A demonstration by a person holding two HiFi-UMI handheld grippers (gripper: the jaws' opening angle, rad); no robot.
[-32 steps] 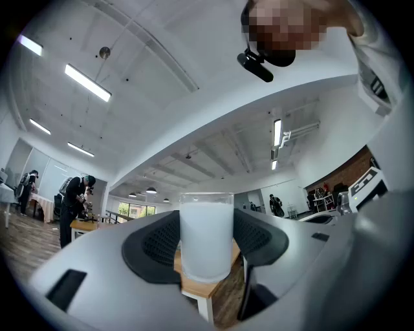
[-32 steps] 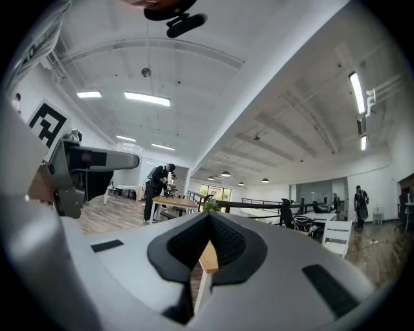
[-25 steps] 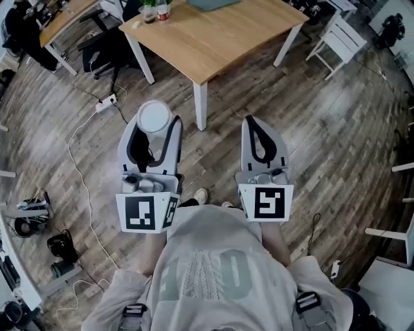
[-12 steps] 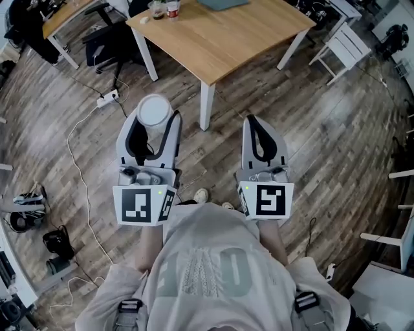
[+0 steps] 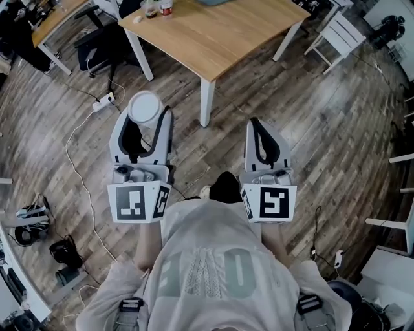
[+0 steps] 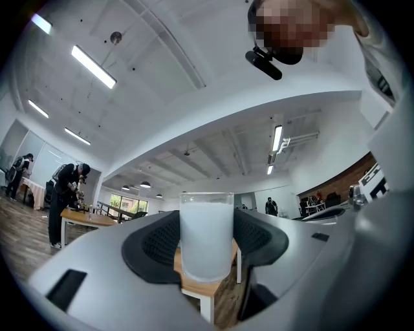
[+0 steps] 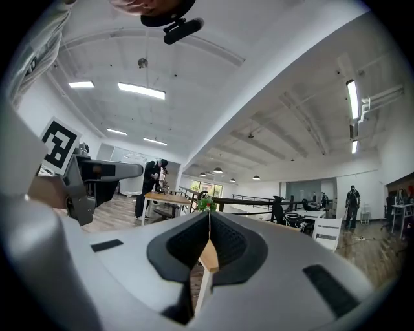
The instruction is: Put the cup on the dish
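Observation:
My left gripper (image 5: 143,126) is shut on a frosted white cup (image 5: 144,107), held upright above the wooden floor. In the left gripper view the cup (image 6: 206,235) stands between the two dark pads, its rim level. My right gripper (image 5: 264,132) is shut with nothing in it; in the right gripper view its jaws (image 7: 208,240) meet in a thin line. Both grippers hang in front of my body, short of the light wooden table (image 5: 220,32). No dish shows in any view.
The table's white leg (image 5: 207,102) stands between the two grippers, a little ahead. A bottle and a small cup (image 5: 158,8) sit on the table's far left corner. A white cable and power strip (image 5: 102,101) lie on the floor at left. White chairs (image 5: 337,35) stand at right.
The left gripper with the cup has drifted a little left and farther forward. A dark shoe has come into sight below, between the grippers. The table has shifted slightly in view.

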